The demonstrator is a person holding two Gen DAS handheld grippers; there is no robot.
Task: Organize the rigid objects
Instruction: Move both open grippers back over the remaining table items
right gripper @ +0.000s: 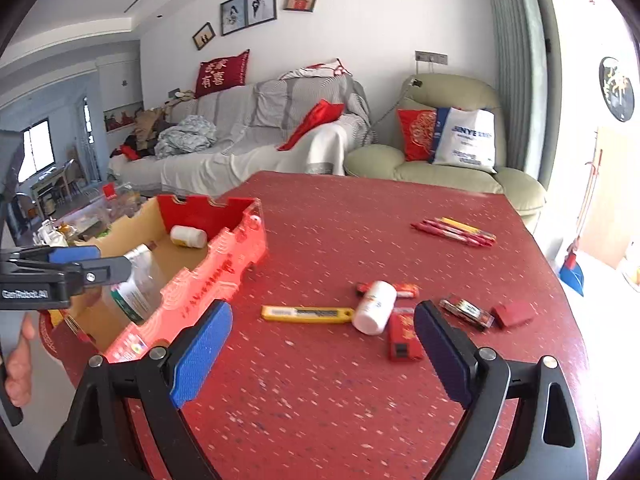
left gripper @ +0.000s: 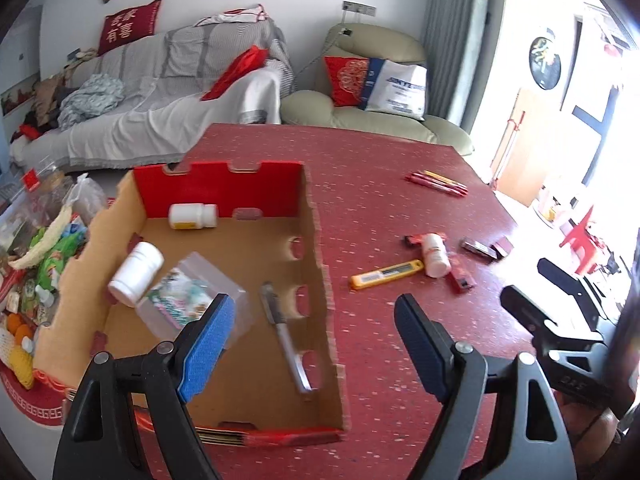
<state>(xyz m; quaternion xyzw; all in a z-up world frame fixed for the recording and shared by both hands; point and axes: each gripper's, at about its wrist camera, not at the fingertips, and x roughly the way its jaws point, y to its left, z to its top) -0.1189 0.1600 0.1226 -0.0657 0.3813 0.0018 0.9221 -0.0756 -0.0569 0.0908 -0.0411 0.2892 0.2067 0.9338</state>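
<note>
Inside cardboard box [left gripper: 320, 248]: two white bottles [left gripper: 193, 216], one pen [left gripper: 285, 336], one clear case [left gripper: 192, 300].

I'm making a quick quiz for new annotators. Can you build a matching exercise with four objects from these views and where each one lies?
Things:
1. silver pen
2. yellow utility knife
3. bundle of red pens
4. clear plastic case

Places:
A. far side of the table, near the armchair
B. on the table, just left of a white bottle
C. in the cardboard box, near its right wall
D. in the box, beside a white bottle

Pairs: 1-C, 2-B, 3-A, 4-D
</note>
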